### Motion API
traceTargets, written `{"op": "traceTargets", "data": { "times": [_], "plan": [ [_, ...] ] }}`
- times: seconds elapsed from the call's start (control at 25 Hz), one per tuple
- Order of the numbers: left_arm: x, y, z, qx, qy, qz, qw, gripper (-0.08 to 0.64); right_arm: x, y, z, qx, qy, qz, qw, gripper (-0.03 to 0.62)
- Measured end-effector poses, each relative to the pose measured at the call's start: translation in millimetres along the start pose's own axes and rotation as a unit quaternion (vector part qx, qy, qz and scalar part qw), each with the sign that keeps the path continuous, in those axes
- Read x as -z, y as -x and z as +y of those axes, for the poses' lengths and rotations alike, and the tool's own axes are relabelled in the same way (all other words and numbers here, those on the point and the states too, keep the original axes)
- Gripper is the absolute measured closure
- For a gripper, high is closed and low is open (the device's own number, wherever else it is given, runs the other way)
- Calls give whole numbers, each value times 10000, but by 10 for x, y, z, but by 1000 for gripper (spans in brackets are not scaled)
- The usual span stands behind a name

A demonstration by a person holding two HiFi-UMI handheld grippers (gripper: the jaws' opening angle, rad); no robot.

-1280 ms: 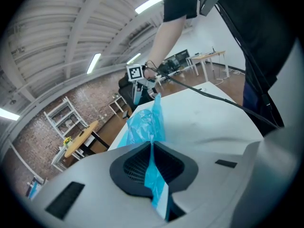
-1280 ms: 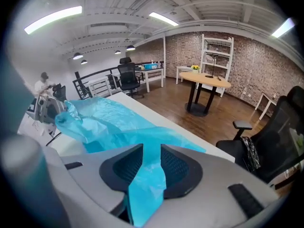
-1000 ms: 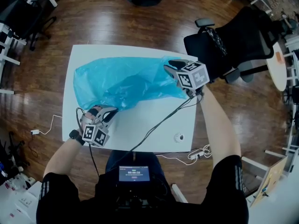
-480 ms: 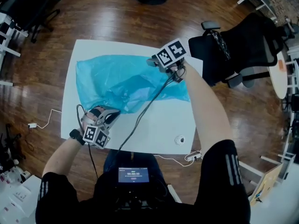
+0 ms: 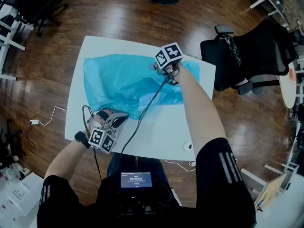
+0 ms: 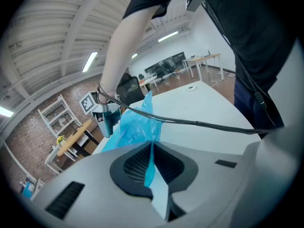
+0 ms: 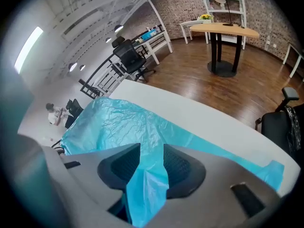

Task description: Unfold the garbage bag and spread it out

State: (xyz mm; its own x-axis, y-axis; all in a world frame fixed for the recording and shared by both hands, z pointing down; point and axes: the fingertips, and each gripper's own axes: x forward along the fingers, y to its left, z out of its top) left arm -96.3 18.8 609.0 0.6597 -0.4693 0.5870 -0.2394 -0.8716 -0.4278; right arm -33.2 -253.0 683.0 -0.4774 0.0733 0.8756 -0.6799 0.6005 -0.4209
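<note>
Head view looks steeply down; both gripper views, low and close, share its garbage bag

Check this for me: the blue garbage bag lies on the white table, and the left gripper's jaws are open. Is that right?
Not quite: the left gripper is shut on a fold of the blue garbage bag, as the left gripper view shows. The bag does lie on the white table.

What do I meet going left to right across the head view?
Floor cable → left gripper, shut on the garbage bag → right gripper, its fingers just opened wider with the bag between them → small round object → black office chair.
</note>
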Motion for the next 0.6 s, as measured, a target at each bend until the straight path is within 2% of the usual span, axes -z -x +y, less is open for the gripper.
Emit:
{"op": "traceTargets", "data": {
  "times": [0.28, 0.6],
  "plan": [
    [35, 3, 11, -16, 58, 4, 10000, 534, 165, -243, -46, 145, -8, 194, 9997, 407],
    [103, 16, -23, -18, 182, 42, 9998, 534, 147, -266, -55, 246, -123, 46, 9996, 410]
  ]
}}
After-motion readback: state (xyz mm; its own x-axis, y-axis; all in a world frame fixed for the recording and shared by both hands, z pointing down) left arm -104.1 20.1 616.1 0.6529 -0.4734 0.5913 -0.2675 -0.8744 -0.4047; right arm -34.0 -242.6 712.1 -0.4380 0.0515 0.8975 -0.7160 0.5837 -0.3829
